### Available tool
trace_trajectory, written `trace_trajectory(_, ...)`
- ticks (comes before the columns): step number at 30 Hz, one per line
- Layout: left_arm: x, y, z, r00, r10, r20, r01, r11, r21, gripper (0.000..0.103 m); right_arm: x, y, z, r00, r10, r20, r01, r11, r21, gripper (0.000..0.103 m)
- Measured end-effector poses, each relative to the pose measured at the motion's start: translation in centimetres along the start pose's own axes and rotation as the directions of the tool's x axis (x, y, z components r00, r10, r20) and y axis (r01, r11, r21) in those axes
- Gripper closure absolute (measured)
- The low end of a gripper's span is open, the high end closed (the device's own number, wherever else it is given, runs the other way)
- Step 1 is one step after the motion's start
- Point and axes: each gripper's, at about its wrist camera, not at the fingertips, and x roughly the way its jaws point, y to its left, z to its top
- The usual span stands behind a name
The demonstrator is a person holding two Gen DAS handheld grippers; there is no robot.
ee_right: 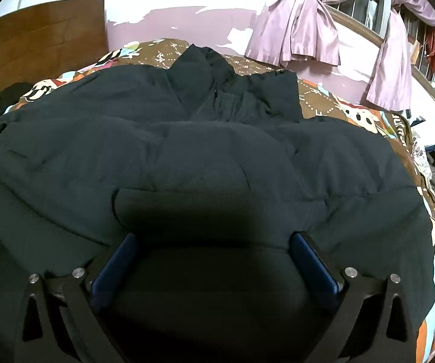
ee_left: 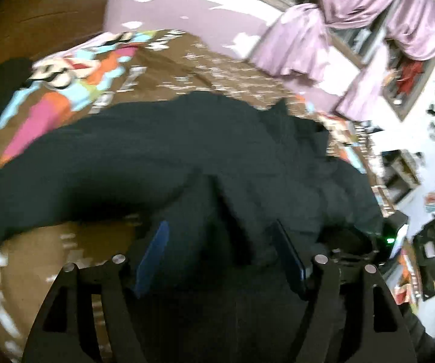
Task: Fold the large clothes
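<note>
While the dark jacket (ee_right: pixel 217 139) lies spread on the bed (ee_right: pixel 323 96) for folding | left tongs (ee_left: pixel 220 242) parted around a raised fold | right tongs (ee_right: pixel 214 242) parted astride its hem

I see one dark navy padded jacket (ee_right: pixel 205 151) spread across the patterned bed cover (ee_right: pixel 323 96) — puffy, quilted, front side up. Its collar and zipper point toward the far wall, and a sleeve lies folded near the collar on the right. In the left wrist view the jacket (ee_left: pixel 145 157) looks bunched and rumpled — blur hides finer detail.
</note>
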Motion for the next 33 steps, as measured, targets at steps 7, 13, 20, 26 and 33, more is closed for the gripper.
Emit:
trace_trajectory(7, -5.7, 8.0, 0.3, 0.938, 0.345, -0.004, -0.344, 0.935, 0.085, 0.037, -0.5, 0.1, 0.6, 1.000, -0.014, -0.009, 0.014, 1.000, 0.020, 0.000)
trace_trajectory(13, -8.7, 19.0, -1.7, 0.932, 0.358, -0.053, -0.346, 0.838, -0.422, 0.037, -3.1, 4.5, 3.9, 0.987, 0.152, 0.055, -0.155, 0.986, 0.059, 0.000)
trace_trajectory(20, -7.9, 27.2, -4.9, 0.941, 0.332, -0.070, -0.265, 0.591, -0.762, 0.037, -2.9, 12.2, 7.2, 0.955, 0.284, 0.088, -0.284, 0.959, -0.015, 0.000)
trace_trajectory(26, -6.8, 29.9, -5.5, 0.937, 0.341, -0.076, -0.260, 0.536, -0.803, 0.037, 0.2, 14.9, 7.1, 0.960, 0.279, 0.019, -0.279, 0.960, -0.005, 0.000)
trace_trajectory(33, -5.9, 29.7, -6.2, 0.948, 0.311, -0.066, -0.226, 0.516, -0.826, 0.041, 1.9, 13.6, 5.2, 0.938, 0.346, 0.030, -0.347, 0.935, 0.075, 0.000)
